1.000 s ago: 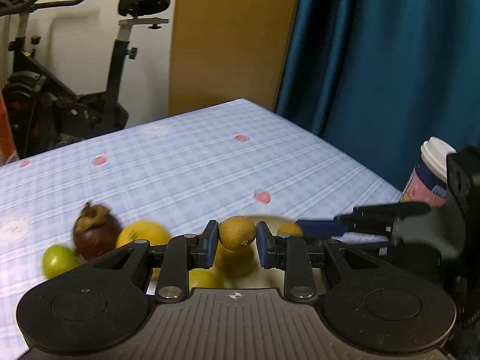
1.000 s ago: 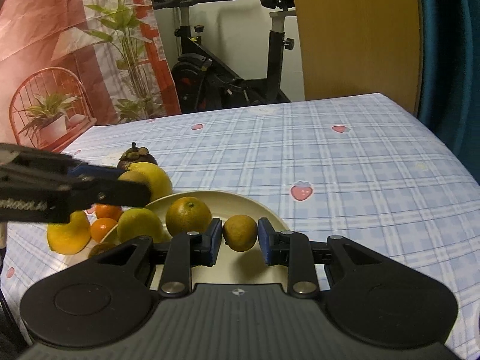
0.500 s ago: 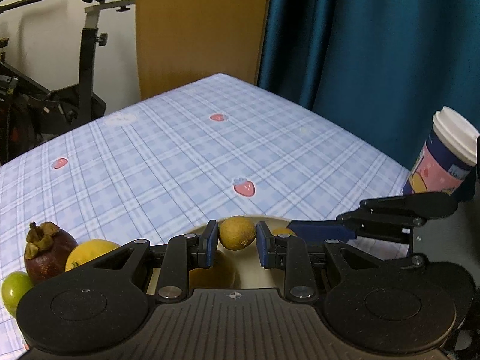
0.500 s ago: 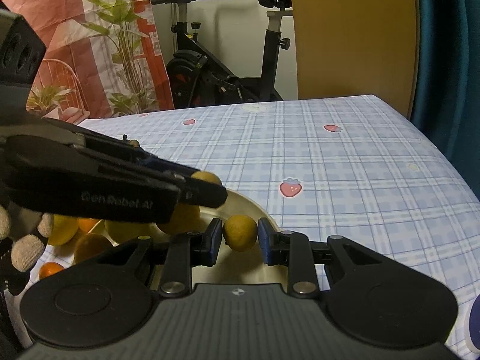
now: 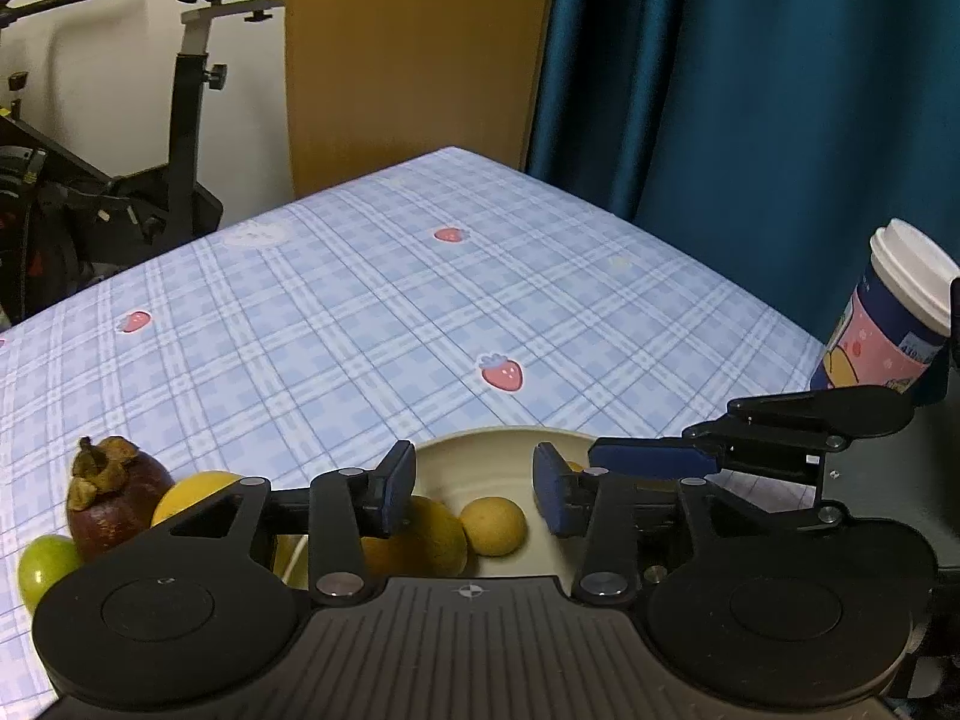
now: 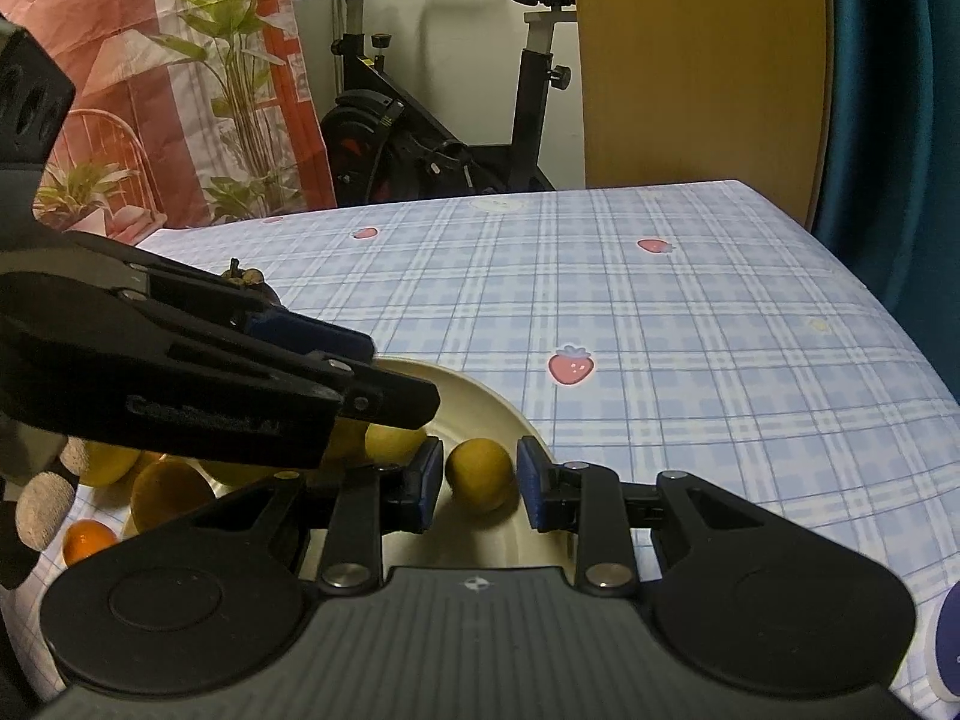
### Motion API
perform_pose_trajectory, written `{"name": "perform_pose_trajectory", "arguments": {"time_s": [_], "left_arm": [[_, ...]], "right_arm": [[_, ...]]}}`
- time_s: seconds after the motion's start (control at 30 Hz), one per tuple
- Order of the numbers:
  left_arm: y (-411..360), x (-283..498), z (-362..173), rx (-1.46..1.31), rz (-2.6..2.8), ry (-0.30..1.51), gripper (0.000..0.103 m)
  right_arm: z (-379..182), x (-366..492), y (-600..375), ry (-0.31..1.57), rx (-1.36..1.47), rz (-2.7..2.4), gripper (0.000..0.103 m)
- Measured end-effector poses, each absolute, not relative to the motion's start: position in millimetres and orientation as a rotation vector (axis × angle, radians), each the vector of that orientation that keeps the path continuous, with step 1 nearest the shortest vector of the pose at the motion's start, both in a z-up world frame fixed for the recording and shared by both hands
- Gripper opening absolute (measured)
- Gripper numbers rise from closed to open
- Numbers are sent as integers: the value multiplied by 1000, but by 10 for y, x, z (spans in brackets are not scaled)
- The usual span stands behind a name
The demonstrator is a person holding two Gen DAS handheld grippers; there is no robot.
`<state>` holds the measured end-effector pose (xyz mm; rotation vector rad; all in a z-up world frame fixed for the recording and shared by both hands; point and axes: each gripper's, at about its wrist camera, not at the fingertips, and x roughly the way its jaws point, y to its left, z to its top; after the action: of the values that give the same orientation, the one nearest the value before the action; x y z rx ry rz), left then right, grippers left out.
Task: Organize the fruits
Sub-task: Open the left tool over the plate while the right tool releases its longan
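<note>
Left wrist view: left gripper (image 5: 474, 489) with jaws opening and nothing pressed between the pads; a small yellow fruit (image 5: 493, 525) lies free on the cream plate (image 5: 480, 450) in the lower centre of the frame, below the gap and nearer the left pad, touching a larger yellow-orange fruit (image 5: 420, 540) to its left; a mangosteen (image 5: 114, 495), a lemon (image 5: 192, 492) and a green fruit (image 5: 45, 564) sit off the plate at lower left; a lidded paper cup (image 5: 888, 324) stands at the right edge

Right wrist view: right gripper (image 6: 480, 483) closed on a second small round fruit (image 6: 480, 474) at lower centre, over the plate's near rim (image 6: 516, 420); a slight gap shows at the left pad, so the grip looks light; the left gripper's fingers (image 6: 336, 354) cross the frame from the left, close above the plate

Likely hazards, as judgement: the released round fruit may roll toward the rim and off onto the tablecloth (image 6: 690, 330); the two tools work close together, so either could knock the other or nudge the piled fruit; the lightly held fruit could slip if the right tool is jostled
</note>
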<state>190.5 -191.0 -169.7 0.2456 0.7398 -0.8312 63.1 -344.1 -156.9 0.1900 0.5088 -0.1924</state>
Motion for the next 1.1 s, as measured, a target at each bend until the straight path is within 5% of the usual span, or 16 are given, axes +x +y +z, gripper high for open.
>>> {"name": "perform_pose_trajectory", "arguments": {"time_s": [0.43, 0.57, 0.87, 1.1], "left_arm": [[-1434, 1822, -1378, 151, -680, 688, 50], [-1191, 1761, -1275, 142, -615, 657, 68], [-664, 1547, -1093, 103, -479, 600, 85], [-398, 1373, -956, 101, -359, 546, 88]], "right_arm": [[-1436, 549, -3409, 473, 239, -170, 54], [-1373, 534, -3363, 460, 262, -158, 67], [-1269, 564, -3113, 442, 240, -153, 86], [-1254, 594, -2871, 450, 204, -129, 98]]}}
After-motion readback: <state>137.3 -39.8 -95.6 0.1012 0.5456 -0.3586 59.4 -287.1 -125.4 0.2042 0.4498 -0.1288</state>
